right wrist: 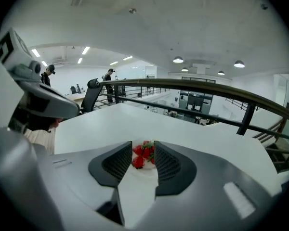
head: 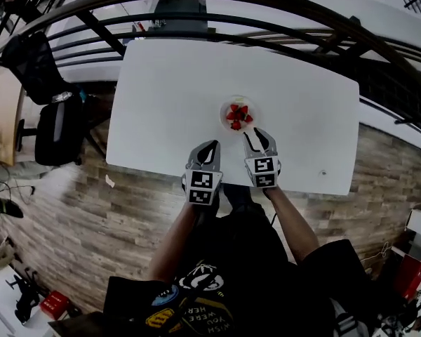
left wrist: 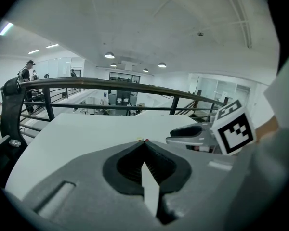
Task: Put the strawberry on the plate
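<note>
Several red strawberries lie together on a small clear plate near the middle of the white table. My right gripper sits just short of the plate on its near side. In the right gripper view its jaws stand open, nothing is between them, and the strawberries show beyond the tips. My left gripper rests at the table's near edge, left of the right one, shut and empty.
A dark metal railing curves behind the table. A black office chair stands on the wooden floor to the left. A small dark speck lies near the table's right front corner. People stand far off in the hall.
</note>
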Tool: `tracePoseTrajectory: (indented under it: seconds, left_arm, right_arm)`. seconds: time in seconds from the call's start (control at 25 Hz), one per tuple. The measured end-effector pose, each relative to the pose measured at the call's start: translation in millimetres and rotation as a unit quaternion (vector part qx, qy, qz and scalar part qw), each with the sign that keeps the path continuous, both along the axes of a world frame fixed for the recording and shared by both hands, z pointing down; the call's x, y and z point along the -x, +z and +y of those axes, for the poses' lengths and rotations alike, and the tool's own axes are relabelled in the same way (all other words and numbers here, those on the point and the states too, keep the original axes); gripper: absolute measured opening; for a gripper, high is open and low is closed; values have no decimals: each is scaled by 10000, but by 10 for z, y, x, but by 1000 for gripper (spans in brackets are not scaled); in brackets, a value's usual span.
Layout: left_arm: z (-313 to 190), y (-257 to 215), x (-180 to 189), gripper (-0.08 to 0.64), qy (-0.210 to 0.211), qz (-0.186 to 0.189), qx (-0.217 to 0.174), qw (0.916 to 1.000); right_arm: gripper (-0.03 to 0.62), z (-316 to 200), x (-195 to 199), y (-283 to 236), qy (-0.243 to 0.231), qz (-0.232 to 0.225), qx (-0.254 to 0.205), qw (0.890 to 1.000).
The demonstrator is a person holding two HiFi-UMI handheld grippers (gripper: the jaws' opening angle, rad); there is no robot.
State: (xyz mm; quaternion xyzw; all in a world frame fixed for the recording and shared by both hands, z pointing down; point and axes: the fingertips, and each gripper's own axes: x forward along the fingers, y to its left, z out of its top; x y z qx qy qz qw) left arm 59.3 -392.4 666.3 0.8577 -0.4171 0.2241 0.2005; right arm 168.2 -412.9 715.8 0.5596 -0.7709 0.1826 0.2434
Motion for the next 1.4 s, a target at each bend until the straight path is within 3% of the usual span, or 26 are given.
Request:
tracePoseTrajectory:
  seconds: [0.32, 0.56, 0.84, 1.4]
  left_arm:
    - [113, -476, -42, 5, 311, 51, -455, 9985]
    - [297, -865, -48, 5, 498, 116, -822, 9953]
    - [407, -1056, 2, 5, 553, 138, -1024, 9931]
    - [438, -1069, 119, 5, 412, 230, -960, 9943]
  right_arm:
    - [88, 415, -136, -1047, 481, -143, -868, 9950]
    - [3, 738, -131, -1552, 766, -201, -1331, 9879]
    - [2, 916, -157, -1620, 889, -286, -1254, 9877]
    - [2, 971, -34, -1583, 763, -368, -1112, 9902]
